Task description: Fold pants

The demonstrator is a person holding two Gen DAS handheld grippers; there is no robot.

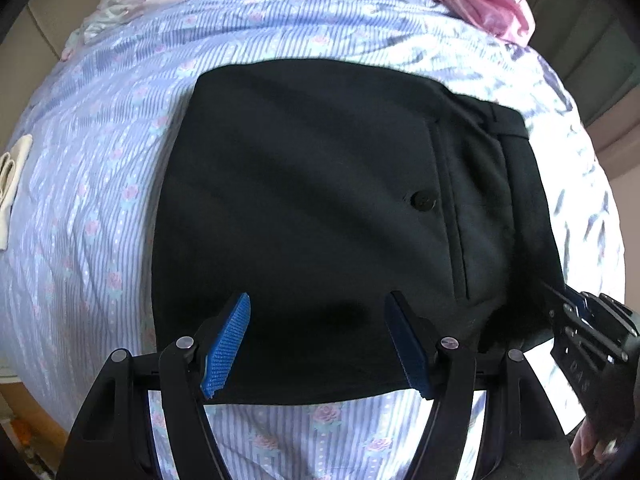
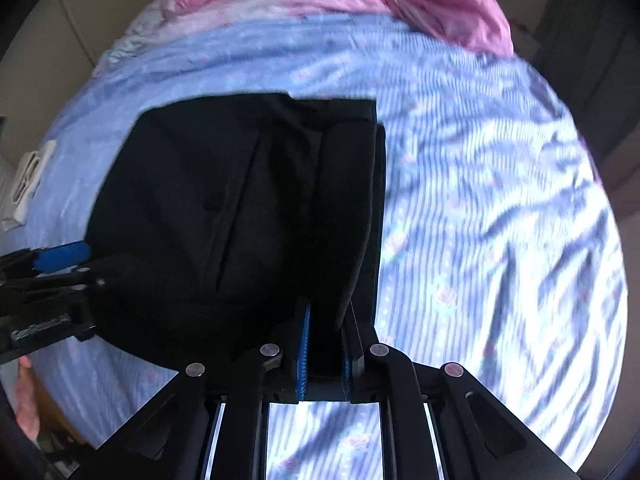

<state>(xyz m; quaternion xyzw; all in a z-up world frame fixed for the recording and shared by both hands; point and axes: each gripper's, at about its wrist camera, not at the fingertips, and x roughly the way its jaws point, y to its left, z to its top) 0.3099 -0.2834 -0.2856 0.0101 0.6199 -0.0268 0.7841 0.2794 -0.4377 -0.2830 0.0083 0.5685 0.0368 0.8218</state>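
Hovering with its jaws apart over the near edge of the pants (image 1: 320, 220), the left hand-held gripper (image 1: 318, 346) holds nothing, likely free to smooth or take a fresh hold; the pants lie folded on the bed (image 1: 100, 200), waistband to the right. From the right wrist, the right hand-held gripper (image 2: 324, 344) is clamped on the waistband edge, probably steadying it, with bare sheet beyond the pants for moving.

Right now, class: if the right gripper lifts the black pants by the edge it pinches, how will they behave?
The black pants will probably droop, being soft layered cloth. The right gripper pinches only the waistband edge, so layers may slide apart. The left gripper is open, giving no support.
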